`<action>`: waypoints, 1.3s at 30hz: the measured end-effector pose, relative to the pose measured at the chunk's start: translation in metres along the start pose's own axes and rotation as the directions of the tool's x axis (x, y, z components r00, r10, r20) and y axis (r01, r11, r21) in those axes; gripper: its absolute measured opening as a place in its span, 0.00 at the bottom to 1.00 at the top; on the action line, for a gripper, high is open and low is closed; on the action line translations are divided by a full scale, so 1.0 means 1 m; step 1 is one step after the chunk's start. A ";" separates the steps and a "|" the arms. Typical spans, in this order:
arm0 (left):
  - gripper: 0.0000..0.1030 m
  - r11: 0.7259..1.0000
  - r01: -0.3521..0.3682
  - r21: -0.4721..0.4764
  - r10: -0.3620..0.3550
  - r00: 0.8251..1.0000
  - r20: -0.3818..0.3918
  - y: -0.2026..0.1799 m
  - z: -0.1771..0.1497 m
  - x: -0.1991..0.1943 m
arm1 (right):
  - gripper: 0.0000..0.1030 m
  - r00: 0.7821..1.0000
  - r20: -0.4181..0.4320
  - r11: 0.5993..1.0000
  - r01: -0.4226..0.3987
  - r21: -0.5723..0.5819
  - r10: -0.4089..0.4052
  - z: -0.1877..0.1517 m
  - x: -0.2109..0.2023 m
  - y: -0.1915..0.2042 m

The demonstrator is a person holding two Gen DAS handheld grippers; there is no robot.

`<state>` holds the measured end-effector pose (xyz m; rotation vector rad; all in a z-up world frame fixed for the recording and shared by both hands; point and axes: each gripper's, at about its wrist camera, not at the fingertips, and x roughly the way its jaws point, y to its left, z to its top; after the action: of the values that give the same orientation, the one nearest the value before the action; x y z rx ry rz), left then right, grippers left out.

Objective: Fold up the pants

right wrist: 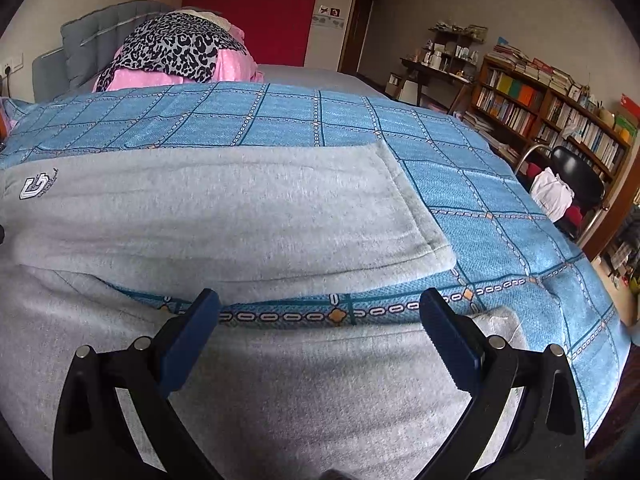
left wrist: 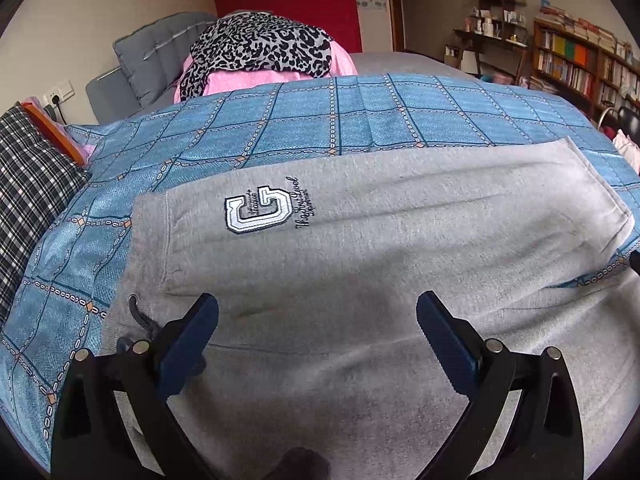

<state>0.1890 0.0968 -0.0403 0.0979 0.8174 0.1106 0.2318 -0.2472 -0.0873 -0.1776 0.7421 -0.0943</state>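
Observation:
Grey sweatpants [left wrist: 360, 240] with a white letter patch [left wrist: 256, 212] lie flat on a blue checked bedspread [left wrist: 280, 120]. The waistband and its dark drawstring [left wrist: 140, 320] are at the left. My left gripper [left wrist: 318, 316] hovers open above the waist end, nothing between its fingers. In the right wrist view the two legs [right wrist: 240, 208] lie side by side with a strip of bedspread [right wrist: 320, 314] between them, hems at the right. My right gripper [right wrist: 320, 312] is open above the near leg [right wrist: 300, 380], close to its hem.
A heap of leopard-print and pink clothes [left wrist: 260, 52] sits at the far side of the bed by a grey headboard [left wrist: 160, 52]. A plaid cushion [left wrist: 28, 184] lies at the left. Bookshelves [right wrist: 560, 112] and a black chair [right wrist: 576, 176] stand to the right.

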 end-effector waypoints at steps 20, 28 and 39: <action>0.95 0.949 -0.214 -0.232 0.185 0.973 -0.141 0.158 0.051 0.079 | 0.98 0.992 -0.124 0.996 0.043 0.077 -0.033 0.057 0.100 -0.046; 0.95 0.938 -0.188 -0.291 0.136 0.972 -0.190 0.176 0.052 0.110 | 0.98 0.988 -0.149 0.995 0.056 0.078 -0.044 0.071 0.130 -0.057; 0.95 0.943 -0.143 -0.299 0.064 0.964 -0.257 0.192 0.063 0.147 | 0.98 0.985 -0.167 0.997 0.045 0.061 -0.034 0.080 0.152 -0.059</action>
<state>0.3232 0.3043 -0.0782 -0.1794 1.0308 0.3584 0.3962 -0.3176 -0.1190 -0.1238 0.9008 -0.1719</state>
